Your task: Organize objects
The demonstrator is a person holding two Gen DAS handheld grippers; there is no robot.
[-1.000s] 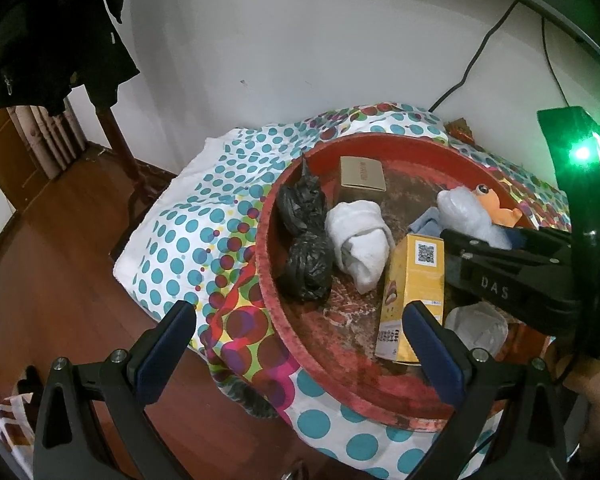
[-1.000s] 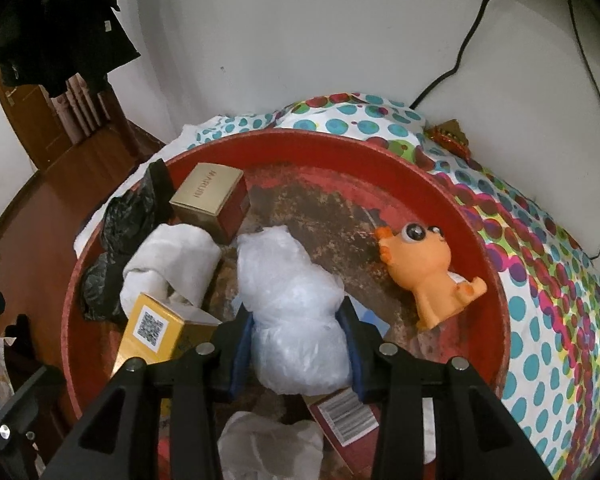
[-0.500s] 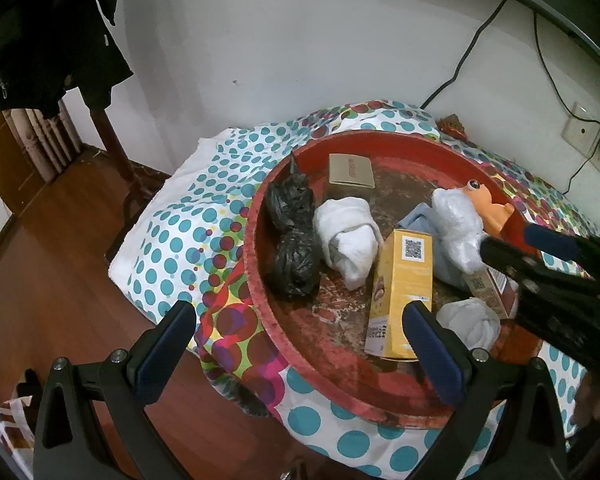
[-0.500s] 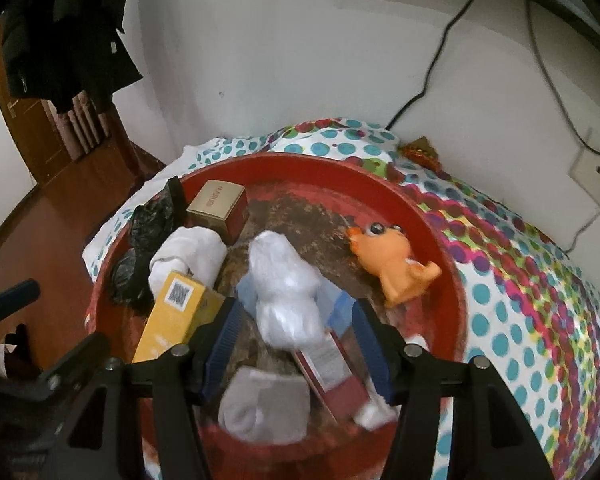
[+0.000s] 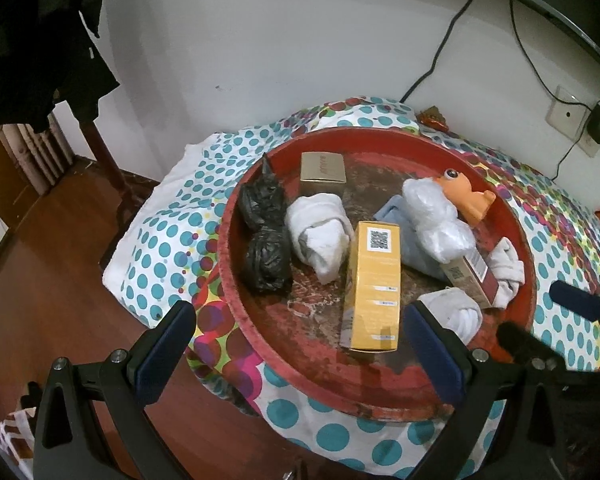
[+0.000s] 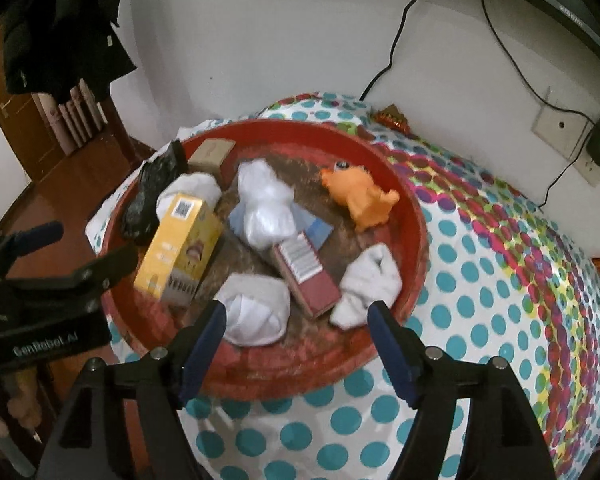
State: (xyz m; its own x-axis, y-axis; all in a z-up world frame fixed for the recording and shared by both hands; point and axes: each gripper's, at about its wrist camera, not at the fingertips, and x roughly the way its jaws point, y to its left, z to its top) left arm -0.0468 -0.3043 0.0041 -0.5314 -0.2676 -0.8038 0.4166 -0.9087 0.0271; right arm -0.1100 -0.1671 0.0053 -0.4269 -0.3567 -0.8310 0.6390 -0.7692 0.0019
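A round red tray (image 5: 236, 312) (image 6: 416, 240) holds a yellow box (image 5: 374, 284) (image 6: 178, 244), a clear plastic bundle (image 5: 436, 220) (image 6: 264, 208), an orange toy (image 5: 466, 196) (image 6: 364, 196), black bags (image 5: 262, 236), rolled white cloths (image 5: 320, 232) (image 6: 256, 312), a tan box (image 5: 323, 168) and a dark red box (image 6: 306, 276). My left gripper (image 5: 300, 344) is open and empty over the tray's near rim. My right gripper (image 6: 296, 340) is open and empty, held back above the tray's near side.
The tray lies on a dotted cloth (image 6: 500, 280) over a table against a white wall. A wall socket with a plugged charger (image 6: 598, 144) is at the right. A chair with a dark coat (image 5: 28, 52) stands at the left over wooden floor (image 5: 40, 280).
My right gripper has let go of the clear plastic bundle, opened, and pulled back and up from the tray. My left gripper has also drawn back a little.
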